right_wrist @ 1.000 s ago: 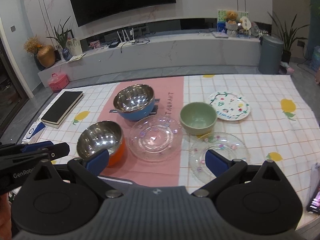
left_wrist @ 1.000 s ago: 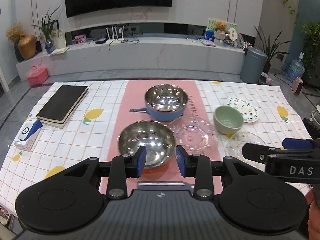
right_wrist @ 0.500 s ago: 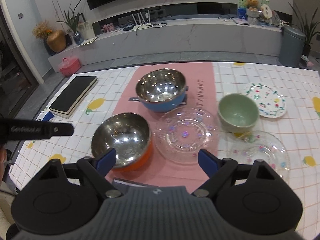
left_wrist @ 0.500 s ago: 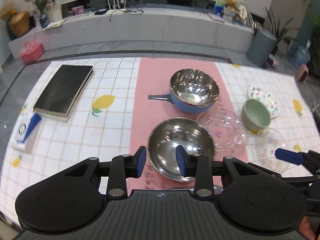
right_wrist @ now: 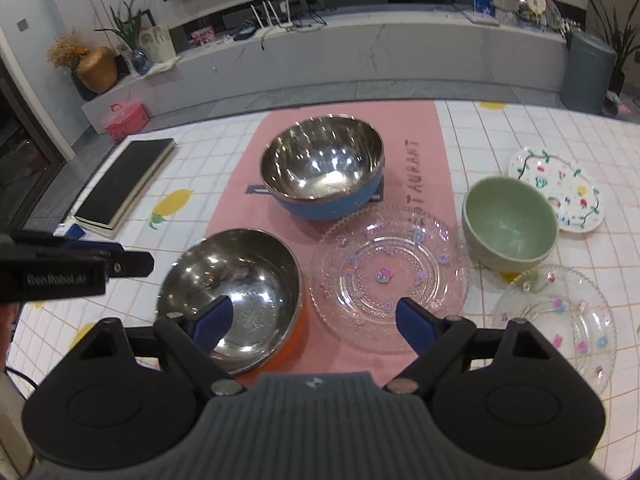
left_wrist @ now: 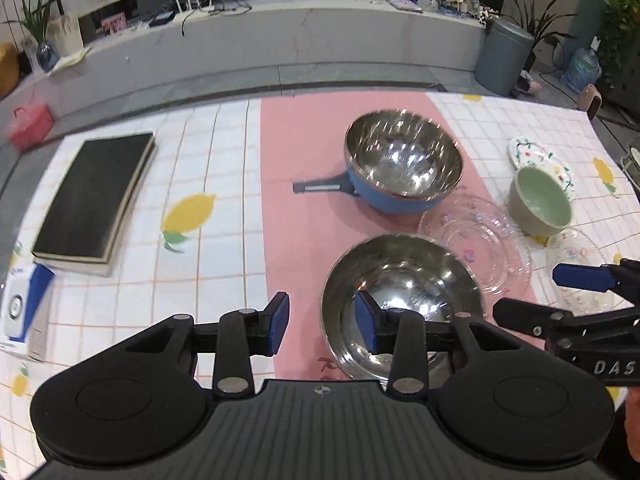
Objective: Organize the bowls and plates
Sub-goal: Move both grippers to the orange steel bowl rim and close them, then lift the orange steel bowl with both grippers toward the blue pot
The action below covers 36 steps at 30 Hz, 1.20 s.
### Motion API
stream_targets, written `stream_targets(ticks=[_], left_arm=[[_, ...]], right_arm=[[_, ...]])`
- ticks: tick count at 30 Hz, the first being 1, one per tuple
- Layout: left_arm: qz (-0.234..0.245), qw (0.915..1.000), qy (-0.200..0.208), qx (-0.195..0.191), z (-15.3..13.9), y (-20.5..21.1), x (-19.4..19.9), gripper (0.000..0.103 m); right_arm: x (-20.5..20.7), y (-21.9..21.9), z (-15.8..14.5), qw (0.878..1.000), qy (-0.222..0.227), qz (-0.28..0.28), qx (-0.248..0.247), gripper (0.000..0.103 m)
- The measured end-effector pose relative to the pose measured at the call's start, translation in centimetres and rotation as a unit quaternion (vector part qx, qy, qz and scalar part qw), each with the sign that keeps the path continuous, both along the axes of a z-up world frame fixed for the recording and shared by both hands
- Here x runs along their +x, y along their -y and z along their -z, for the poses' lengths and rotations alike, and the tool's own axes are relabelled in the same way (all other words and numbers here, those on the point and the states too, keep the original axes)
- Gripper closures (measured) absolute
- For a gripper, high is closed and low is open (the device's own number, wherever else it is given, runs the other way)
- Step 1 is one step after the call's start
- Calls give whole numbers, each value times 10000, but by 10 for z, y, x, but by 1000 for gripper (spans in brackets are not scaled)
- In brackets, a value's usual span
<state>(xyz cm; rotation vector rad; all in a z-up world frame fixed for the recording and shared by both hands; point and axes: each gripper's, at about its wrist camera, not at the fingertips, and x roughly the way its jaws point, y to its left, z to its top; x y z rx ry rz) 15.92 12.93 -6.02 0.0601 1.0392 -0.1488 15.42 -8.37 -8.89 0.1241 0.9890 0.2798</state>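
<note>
Steel orange-sided bowl [right_wrist: 236, 296], empty, near table [left_wrist: 224, 264] edge; its near rim is hidden behind both tongs. Left tongs [left_wrist: 322, 322] just widened, straddling its left rim, not pressing. Right tongs [right_wrist: 316, 320] released, holding nothing. Blue-sided bowl [right_wrist: 324, 172], green bowl [right_wrist: 510, 228] empty.

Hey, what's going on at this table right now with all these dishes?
A person holds a gripper in each hand over a table of dishes to sort. Both are open and hold nothing. The left gripper, its jaws just opening wider, straddles the near rim of the orange steel bowl. The right gripper, whose jaws narrowed a moment ago, hangs between that bowl and the clear glass plate. Nothing is stacked yet.
</note>
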Motion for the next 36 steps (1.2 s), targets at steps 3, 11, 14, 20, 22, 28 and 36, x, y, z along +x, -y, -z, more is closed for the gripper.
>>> stream_targets(ticks=[3, 11, 14, 20, 22, 28, 36], left_arm=[[-29, 9999, -41, -88, 11, -2, 3, 56], [-343, 9982, -225, -446, 30, -11, 13, 51], [-458, 9971, -340, -510, 38, -15, 18, 51], [-558, 9951, -459, -672, 47, -15, 20, 52], [-548, 9954, -461, -640, 48, -12, 20, 59], [-598, 9954, -518, -544, 51, -9, 19, 76], [-574, 9960, -512, -444, 50, -5, 17, 95]], right_arm=[[7, -1, 9, 9998, -174, 49, 63, 18], [20, -13, 26, 9989, -450, 67, 70, 22], [22, -14, 31, 9983, -572, 87, 99, 28], [22, -17, 37, 9976, -675, 77, 119, 34], [23, -17, 38, 9973, -714, 84, 126, 37], [25, -17, 44, 9959, -867, 133, 199, 54], [24, -16, 48, 9941, -997, 143, 403, 73]])
